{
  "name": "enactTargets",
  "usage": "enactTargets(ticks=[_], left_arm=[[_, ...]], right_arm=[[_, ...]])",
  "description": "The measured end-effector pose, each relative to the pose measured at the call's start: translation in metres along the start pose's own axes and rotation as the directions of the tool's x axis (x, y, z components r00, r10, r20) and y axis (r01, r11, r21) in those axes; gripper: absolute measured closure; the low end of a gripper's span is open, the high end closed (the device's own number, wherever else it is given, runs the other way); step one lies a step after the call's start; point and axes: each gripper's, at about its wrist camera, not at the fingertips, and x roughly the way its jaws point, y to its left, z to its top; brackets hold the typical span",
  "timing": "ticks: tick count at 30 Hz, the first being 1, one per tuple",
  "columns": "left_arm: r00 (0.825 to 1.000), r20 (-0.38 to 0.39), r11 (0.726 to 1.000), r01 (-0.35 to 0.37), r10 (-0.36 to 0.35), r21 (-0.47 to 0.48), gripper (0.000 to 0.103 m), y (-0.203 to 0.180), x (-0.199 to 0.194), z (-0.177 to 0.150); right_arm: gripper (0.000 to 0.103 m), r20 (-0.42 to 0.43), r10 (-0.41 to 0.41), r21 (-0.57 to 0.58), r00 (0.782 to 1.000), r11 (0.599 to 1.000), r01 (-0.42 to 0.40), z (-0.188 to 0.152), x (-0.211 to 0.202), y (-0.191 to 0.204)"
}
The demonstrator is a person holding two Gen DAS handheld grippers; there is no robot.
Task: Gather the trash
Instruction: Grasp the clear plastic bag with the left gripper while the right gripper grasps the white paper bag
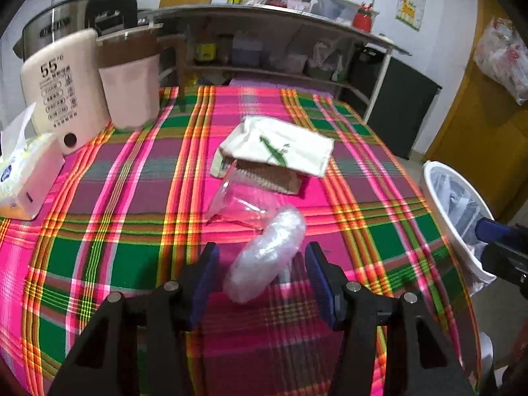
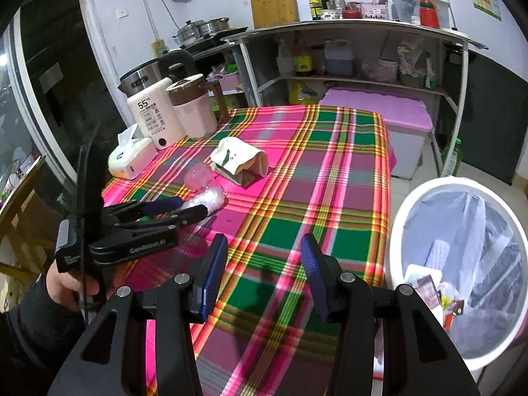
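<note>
Counter (image 1: 379, 231): pink-green plaid cloth, kitchen shelving behind. Cream appliance (image 1: 62, 92), printed "55°C". Left hand-held gripper (image 1: 262, 275), housing marked "GenRobot.AI", jaws spread apart either side of a crumpled clear plastic roll (image 1: 267, 250) lying on the cloth, long axis running away from the gripper, tilted right. Clear plastic cup (image 1: 237, 198) just beyond it. Right hand-held gripper (image 2: 264, 274): released, holding nothing. White trash bin (image 2: 412, 204), lined, beside the counter.
</note>
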Motion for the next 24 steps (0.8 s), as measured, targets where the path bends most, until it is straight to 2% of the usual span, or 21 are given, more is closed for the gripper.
enactTargets(ticks=[2,3,6,12,24], left_arm=[[1.000,-0.015,1.000,0.006,-0.006,-0.016,0.055,0.003,0.002,0.000],[1.000,-0.012,1.000,0.016,-0.016,-0.019,0.064,0.003,0.001,-0.001],[1.000,-0.015,1.000,0.018,-0.018,-0.024,0.079,0.003,-0.002,-0.003],[0.999,0.020,0.998,0.045,-0.044,-0.050,0.080,0.008,-0.019,-0.013],[0.997,0.072,0.993,0.032,-0.024,-0.114,0.080,0.038,-0.041,-0.027]], right_arm=[[0.056,-0.006,0.002,-0.005,1.000,1.000,-0.002,0.003,0.006,0.001],[0.056,-0.009,0.005,-0.010,1.000,1.000,-0.005,0.004,0.009,0.003],[0.056,-0.014,0.009,-0.024,1.000,1.000,-0.010,0.008,0.017,0.006],[0.056,-0.019,0.011,-0.056,1.000,0.998,-0.012,0.018,0.029,0.014],[0.056,-0.025,0.011,-0.111,1.000,0.994,-0.013,0.047,0.069,0.026]])
